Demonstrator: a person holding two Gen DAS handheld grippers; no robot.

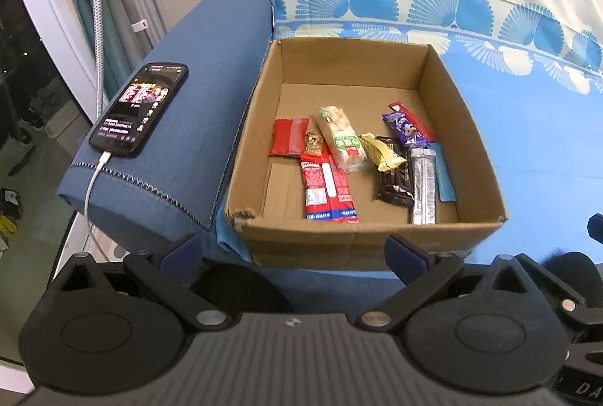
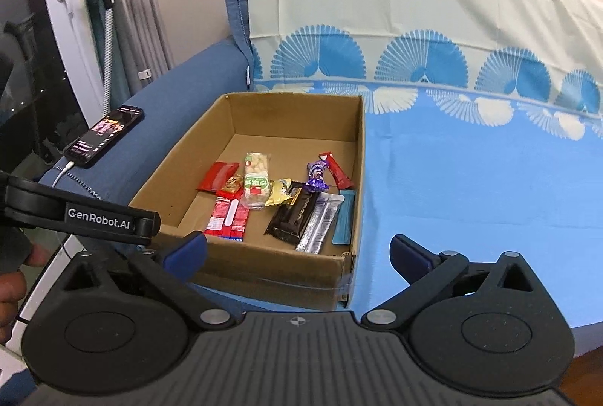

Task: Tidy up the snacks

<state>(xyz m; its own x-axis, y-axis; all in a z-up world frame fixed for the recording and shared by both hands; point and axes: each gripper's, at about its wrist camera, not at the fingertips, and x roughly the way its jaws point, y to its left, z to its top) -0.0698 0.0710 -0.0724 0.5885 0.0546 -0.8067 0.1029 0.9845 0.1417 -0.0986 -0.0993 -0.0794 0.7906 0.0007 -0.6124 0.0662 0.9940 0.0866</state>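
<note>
An open cardboard box [image 1: 248,127] [image 2: 181,176] sits on the sofa seat against the armrest. Several snack packets lie on its floor: a red pouch [image 1: 288,136] [image 2: 218,176], a long red-and-white stick [image 1: 328,185] [image 2: 228,217], a clear pack of biscuits [image 1: 343,138] [image 2: 257,185], a yellow wrapper [image 1: 382,151], a dark chocolate bar [image 2: 292,217], a silver bar [image 1: 424,183] [image 2: 320,221], a blue strip [image 2: 345,217] and a purple wrapper [image 1: 405,129]. My left gripper [image 1: 294,249] is open before the box's near wall, nothing between its fingers. My right gripper [image 2: 297,251] is open too, empty, near the box's front right corner.
A phone [image 1: 139,108] [image 2: 103,135] with a lit screen lies on the blue armrest [image 1: 196,127], its white cable hanging off the front. A blue patterned cloth [image 2: 471,180] covers the seat right of the box. Curtains and a window frame stand at the left.
</note>
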